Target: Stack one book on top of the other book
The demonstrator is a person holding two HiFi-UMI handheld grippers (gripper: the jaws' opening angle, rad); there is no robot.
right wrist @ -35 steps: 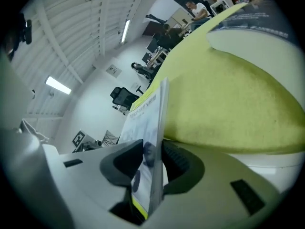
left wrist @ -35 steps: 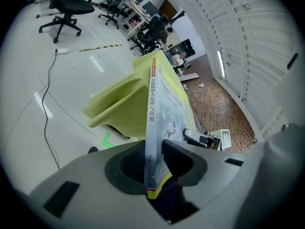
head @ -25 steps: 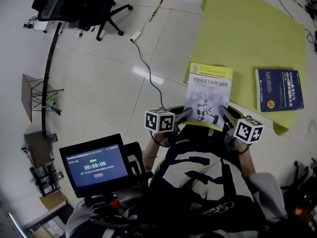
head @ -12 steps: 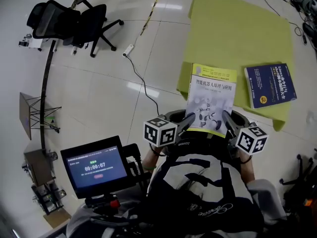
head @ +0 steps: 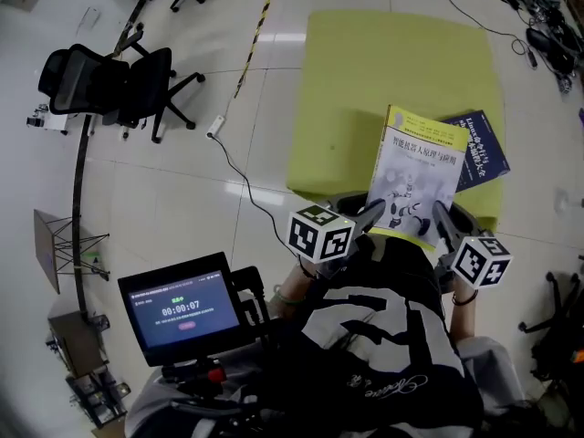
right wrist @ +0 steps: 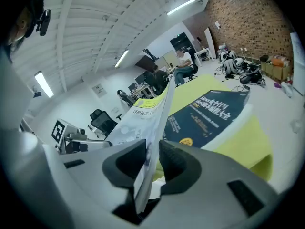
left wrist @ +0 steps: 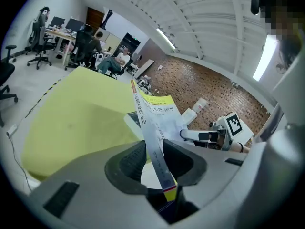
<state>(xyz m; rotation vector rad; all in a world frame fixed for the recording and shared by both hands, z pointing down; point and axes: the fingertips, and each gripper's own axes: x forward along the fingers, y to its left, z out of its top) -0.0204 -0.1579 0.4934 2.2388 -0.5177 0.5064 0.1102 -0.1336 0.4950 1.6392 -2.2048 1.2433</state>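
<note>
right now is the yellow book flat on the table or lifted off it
Lifted. The yellow book hangs tilted above the table, its spine clamped in the left tongs, partly over the blue book.

Up came the yellow book (head: 415,185), off the green table (head: 383,71) and across, its corner covering the blue book (head: 484,153).

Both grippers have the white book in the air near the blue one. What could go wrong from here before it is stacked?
1. The white book is gripped only along its near edge by the left hand-held gripper and right hand-held gripper. The right one's jaws are opening with the book between them, so that side may slip.
2. It hangs tilted, only partly over the blue book, which lies near the yellow table edge. It could land skewed or push the blue book outward.
</note>
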